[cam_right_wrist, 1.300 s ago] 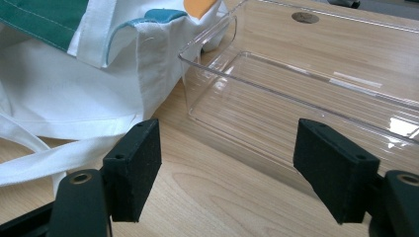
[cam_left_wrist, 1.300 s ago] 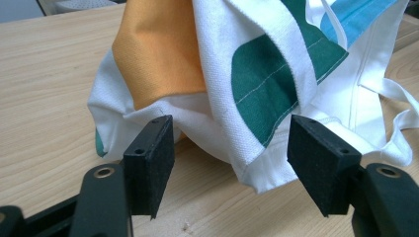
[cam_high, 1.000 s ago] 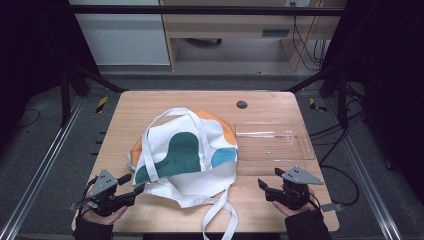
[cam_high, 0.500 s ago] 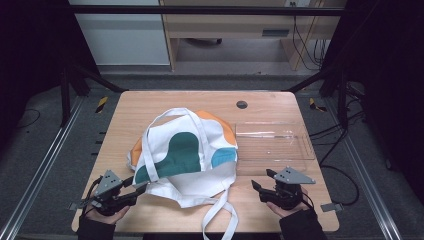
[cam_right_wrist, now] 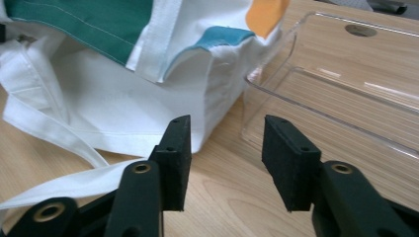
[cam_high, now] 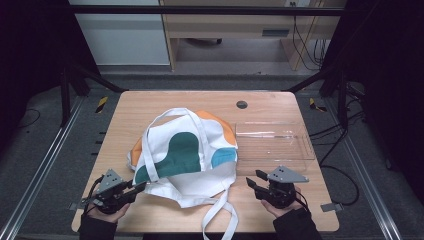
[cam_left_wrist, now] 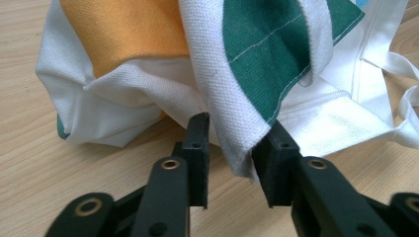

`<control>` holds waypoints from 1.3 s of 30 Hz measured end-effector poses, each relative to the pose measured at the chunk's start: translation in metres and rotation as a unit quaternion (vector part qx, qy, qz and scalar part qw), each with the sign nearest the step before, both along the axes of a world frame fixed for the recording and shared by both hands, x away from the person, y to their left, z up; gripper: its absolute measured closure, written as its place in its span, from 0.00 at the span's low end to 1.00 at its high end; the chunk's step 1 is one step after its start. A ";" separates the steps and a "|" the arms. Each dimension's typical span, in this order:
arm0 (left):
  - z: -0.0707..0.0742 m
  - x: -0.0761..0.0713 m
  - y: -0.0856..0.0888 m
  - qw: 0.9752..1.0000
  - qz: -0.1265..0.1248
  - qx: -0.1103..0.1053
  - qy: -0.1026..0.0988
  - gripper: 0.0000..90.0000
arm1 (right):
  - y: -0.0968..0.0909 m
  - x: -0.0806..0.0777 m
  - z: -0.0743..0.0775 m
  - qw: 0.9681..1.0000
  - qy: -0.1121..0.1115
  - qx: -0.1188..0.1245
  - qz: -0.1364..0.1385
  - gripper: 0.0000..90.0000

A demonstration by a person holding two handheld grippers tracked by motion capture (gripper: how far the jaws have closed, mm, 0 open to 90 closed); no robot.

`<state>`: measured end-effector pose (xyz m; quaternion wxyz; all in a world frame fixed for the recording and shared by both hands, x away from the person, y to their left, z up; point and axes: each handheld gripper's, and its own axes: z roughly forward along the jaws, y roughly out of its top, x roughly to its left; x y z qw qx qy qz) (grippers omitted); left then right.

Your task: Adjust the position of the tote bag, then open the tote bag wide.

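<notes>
both hands low at the near edge of the table, forearms coming in from below. left gripper [cam_high: 131,189] sits at the near left, held almost level, jaws aimed right and slightly away from the person; they've just been closing, a fold of cloth between them, the right-hand pad against it and a gap beside the other. right gripper [cam_high: 252,179] at the near right, jaws pointing left and away, also just closing, nothing between the pads. dark sleeves at both wrists.
</notes>
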<state>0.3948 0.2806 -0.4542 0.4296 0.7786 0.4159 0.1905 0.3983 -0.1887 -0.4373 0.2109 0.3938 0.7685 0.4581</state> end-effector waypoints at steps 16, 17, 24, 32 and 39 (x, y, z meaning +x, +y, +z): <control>0.000 0.001 -0.001 1.000 0.002 -0.004 0.004 0.93 | 0.026 0.001 0.005 1.000 -0.009 0.013 0.010 0.87; 0.000 0.001 -0.001 1.000 0.004 -0.007 0.004 0.93 | 0.026 0.001 0.005 1.000 -0.011 0.014 0.012 0.88; 0.000 0.000 -0.002 1.000 0.006 -0.005 0.002 0.95 | 0.037 0.002 0.005 1.000 -0.007 0.014 0.022 0.95; 0.002 -0.001 -0.003 1.000 0.009 0.005 -0.002 0.95 | 0.057 0.004 0.001 0.999 -0.007 0.008 0.037 0.99; 0.001 -0.001 -0.005 1.000 0.014 0.004 -0.004 0.95 | 0.067 0.005 0.000 0.999 -0.007 0.009 0.041 1.00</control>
